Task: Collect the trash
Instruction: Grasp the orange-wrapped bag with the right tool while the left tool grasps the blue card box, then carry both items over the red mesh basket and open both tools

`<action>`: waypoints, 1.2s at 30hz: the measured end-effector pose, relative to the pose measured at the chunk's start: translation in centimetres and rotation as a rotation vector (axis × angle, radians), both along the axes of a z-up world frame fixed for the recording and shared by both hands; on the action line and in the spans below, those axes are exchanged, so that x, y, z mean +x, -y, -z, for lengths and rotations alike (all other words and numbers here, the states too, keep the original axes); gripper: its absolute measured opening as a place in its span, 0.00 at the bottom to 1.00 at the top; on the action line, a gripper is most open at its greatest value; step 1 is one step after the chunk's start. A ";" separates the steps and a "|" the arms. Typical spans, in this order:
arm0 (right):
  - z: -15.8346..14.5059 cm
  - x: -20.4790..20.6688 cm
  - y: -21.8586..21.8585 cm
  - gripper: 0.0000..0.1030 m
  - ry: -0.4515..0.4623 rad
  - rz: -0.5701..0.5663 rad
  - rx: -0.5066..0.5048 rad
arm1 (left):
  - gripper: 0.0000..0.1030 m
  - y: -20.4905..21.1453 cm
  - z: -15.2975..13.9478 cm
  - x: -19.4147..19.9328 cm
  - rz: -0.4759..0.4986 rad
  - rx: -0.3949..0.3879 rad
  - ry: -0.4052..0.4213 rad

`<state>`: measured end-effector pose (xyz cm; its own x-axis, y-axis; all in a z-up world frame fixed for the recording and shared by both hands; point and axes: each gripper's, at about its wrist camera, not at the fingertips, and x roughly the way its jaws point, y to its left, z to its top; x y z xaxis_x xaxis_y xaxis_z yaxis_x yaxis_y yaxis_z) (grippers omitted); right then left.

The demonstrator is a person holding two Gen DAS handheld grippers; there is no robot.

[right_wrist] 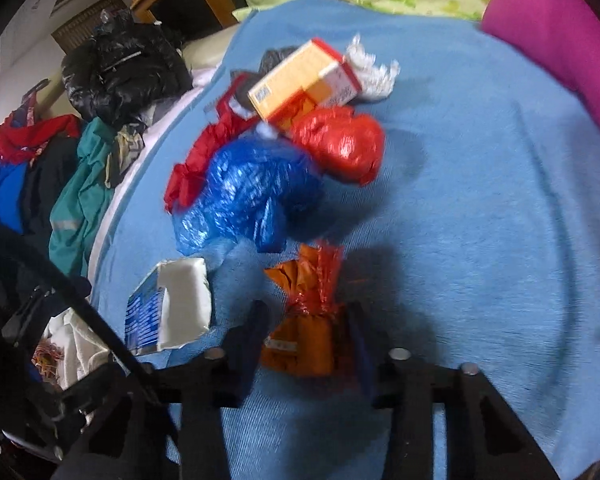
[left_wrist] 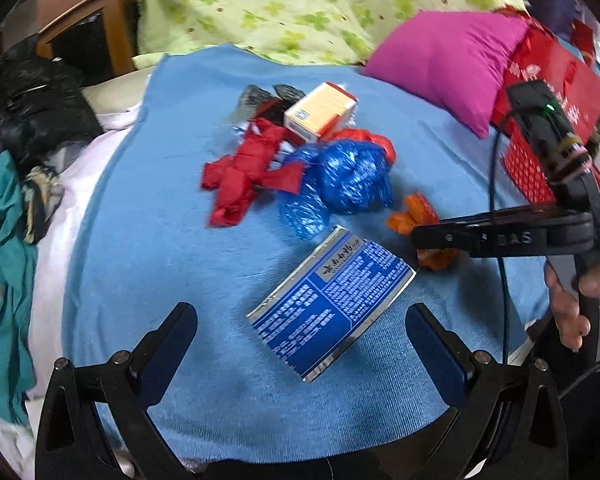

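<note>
A blue towel (left_wrist: 148, 264) covers a bed, with a clover-print sheet (left_wrist: 300, 4) behind it and a magenta pillow (left_wrist: 448, 64) at the far right. The right gripper (right_wrist: 308, 336) points down at the towel with its jaws drawn in around an orange wrapper (right_wrist: 308, 320); both pads sit against the wrapper's sides, though motion blur keeps the contact from being sharp. In the left wrist view that gripper reaches in from the right, a person's hand (left_wrist: 572, 300) on its handle. The left gripper (left_wrist: 302, 344) hangs with its jaws spread wide and nothing between the pads, above a flattened blue carton (left_wrist: 332, 304) lying on the towel. Just beyond the wrapper sits a crumpled blue plastic bag (right_wrist: 248, 196), touching a red plastic bag (right_wrist: 340, 144) and crumpled red paper (left_wrist: 240, 176). An orange and white box (right_wrist: 300, 80) rests tilted on top of that heap, with silver foil (right_wrist: 372, 72) beside it. Off the towel's left edge lie a black jacket (right_wrist: 120, 68) and a teal garment (right_wrist: 84, 192).
</note>
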<state>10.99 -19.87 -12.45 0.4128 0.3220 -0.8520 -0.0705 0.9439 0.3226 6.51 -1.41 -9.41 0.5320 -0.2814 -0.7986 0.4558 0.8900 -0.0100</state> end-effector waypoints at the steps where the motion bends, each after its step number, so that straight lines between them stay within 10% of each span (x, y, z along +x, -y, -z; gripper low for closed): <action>1: 0.4 0.1 0.0 0.37 -0.007 -0.001 0.007 | 1.00 0.3 0.2 0.1 0.015 0.007 0.001; 6: 0.5 -0.2 0.3 0.29 0.014 0.012 0.010 | 0.99 1.3 1.2 1.3 0.054 0.017 -0.013; 10: -0.4 -1.2 1.5 0.28 0.047 0.039 0.022 | 0.75 1.8 2.1 2.3 0.088 0.018 -0.053; 16: -3.2 -3.2 3.6 0.28 0.153 0.078 0.050 | 0.66 2.8 2.0 2.3 0.102 0.035 -0.042; 36: -14.6 -15.7 18.3 0.28 0.719 0.422 0.152 | 0.66 15.9 -10.4 0.1 0.308 -0.080 0.163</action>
<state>-4.75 -38.15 2.10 0.9488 0.1091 -0.2966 0.0415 0.8874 0.4592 6.62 -17.34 0.95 0.5315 -0.5068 -0.6787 0.7036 0.7103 0.0207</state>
